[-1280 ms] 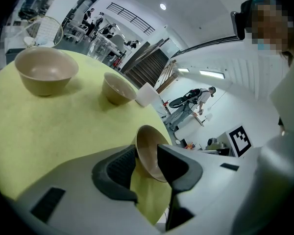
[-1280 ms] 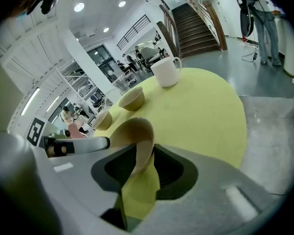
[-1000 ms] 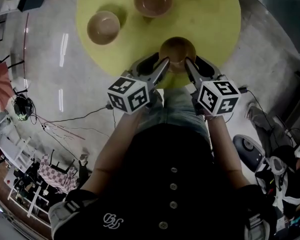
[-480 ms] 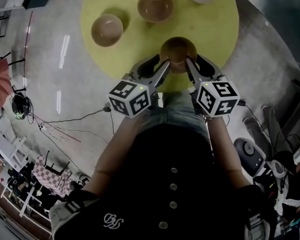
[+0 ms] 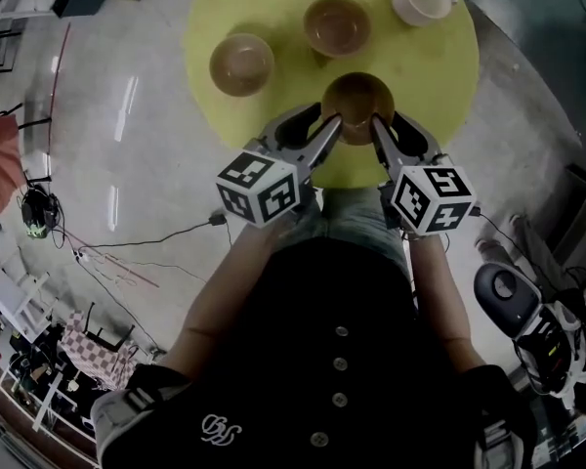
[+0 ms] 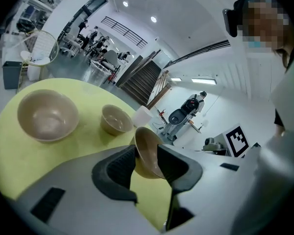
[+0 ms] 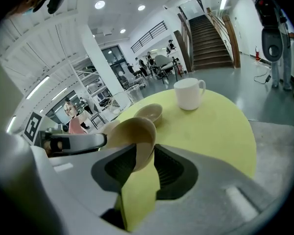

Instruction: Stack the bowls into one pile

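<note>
A brown bowl (image 5: 358, 101) is at the near edge of the round yellow table (image 5: 430, 66). My left gripper (image 5: 329, 130) is shut on its left rim and my right gripper (image 5: 379, 131) is shut on its right rim. In the left gripper view the bowl (image 6: 146, 151) stands edge-on between the jaws of the left gripper (image 6: 146, 161). The right gripper (image 7: 145, 163) pinches the bowl (image 7: 132, 133) the same way. Further back lie a tan bowl (image 5: 241, 64) at the left and a darker bowl (image 5: 337, 24) in the middle. I cannot tell if the held bowl touches the table.
A white mug (image 5: 422, 0) stands at the table's far right. Grey concrete floor (image 5: 127, 164) surrounds the table, with cables (image 5: 107, 247) at the left and a robot vacuum-like device (image 5: 503, 291) at the right. The person's legs are right against the table's near edge.
The head view has shifted, so the table sits further right in frame. Both grippers keep their hold on the brown bowl, which now lies a little nearer the other bowls.
</note>
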Tool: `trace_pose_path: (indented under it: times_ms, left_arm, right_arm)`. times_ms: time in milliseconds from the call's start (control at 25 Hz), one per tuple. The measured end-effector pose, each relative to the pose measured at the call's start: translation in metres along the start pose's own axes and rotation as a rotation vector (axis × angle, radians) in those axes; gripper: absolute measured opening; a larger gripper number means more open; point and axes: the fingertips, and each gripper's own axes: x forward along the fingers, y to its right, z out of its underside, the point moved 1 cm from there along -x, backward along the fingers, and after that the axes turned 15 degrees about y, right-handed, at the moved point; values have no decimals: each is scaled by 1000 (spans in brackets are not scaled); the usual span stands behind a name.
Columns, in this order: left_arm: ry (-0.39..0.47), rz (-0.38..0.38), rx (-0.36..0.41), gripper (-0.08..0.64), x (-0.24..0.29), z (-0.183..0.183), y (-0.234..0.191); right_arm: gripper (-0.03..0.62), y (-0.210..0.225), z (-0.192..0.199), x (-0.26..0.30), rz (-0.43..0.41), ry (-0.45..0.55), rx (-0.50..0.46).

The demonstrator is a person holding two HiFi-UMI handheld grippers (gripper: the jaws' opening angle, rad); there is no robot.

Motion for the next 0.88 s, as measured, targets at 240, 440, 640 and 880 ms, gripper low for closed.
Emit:
trace_pose_path:
  times_ms: [240, 440, 640, 880]
  left_arm:
    - [4, 32, 69, 127, -31, -22, -13]
    - [16, 41, 115, 127, -22, -87, -52]
    - [23, 38, 138, 127, -36, -117, -77]
    - [11, 37, 148, 127, -49, -131, -106]
  right_arm:
    - [110, -40, 1, 8, 1, 46, -5]
    - [110, -69, -39, 67, -12, 79, -10]
    - [110, -101, -51, 94, -25, 109, 2]
    - [110, -124, -50, 120, -16, 125, -3]
